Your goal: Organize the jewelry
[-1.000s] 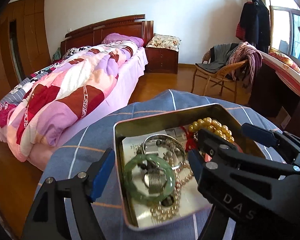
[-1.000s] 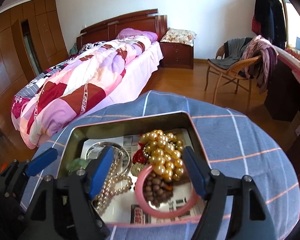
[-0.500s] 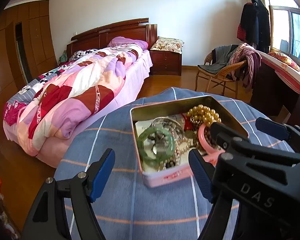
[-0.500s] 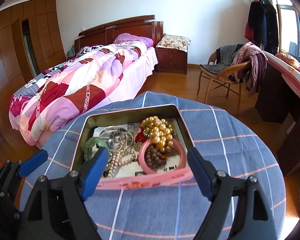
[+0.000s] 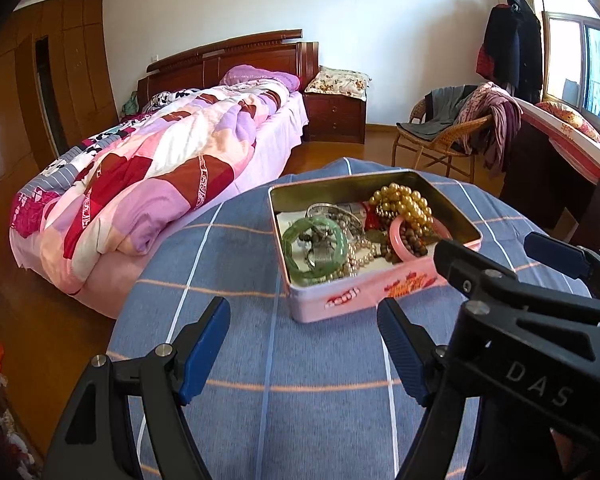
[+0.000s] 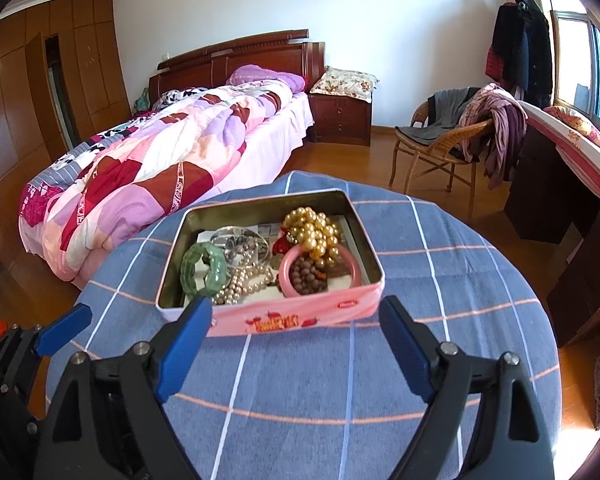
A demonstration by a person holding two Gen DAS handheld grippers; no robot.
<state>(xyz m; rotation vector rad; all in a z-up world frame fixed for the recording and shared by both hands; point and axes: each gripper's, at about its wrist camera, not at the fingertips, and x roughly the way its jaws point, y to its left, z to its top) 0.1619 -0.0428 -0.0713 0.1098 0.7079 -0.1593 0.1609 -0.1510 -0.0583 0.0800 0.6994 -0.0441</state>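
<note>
An open pink tin (image 5: pixel 364 294) (image 6: pixel 292 318) stands on a round table with a blue checked cloth (image 5: pixel 284 392) (image 6: pixel 452 280). It holds a green bangle (image 5: pixel 314 250) (image 6: pixel 204 268), a pink bangle (image 5: pixel 400 236) (image 6: pixel 296 276), gold beads (image 5: pixel 404 202) (image 6: pixel 314 230), pearl strands (image 6: pixel 244 282), brown beads (image 6: pixel 306 274) and a silver bangle (image 6: pixel 240 236). My left gripper (image 5: pixel 304 326) is open and empty, in front of the tin's near left corner. My right gripper (image 6: pixel 296 326) is open and empty, just in front of the tin; it also shows in the left wrist view (image 5: pixel 496 276).
A bed with a pink patchwork quilt (image 5: pixel 160 176) (image 6: pixel 152 172) lies close behind the table on the left. A wicker chair with clothes (image 5: pixel 460 136) (image 6: pixel 456 140) and a dark desk (image 6: pixel 560 200) stand to the right. A nightstand (image 6: pixel 340 118) is by the far wall.
Both grippers have pulled back from over the tin toward the near side of the table. They stay open and empty. The jewelry lies in the tin as before.
</note>
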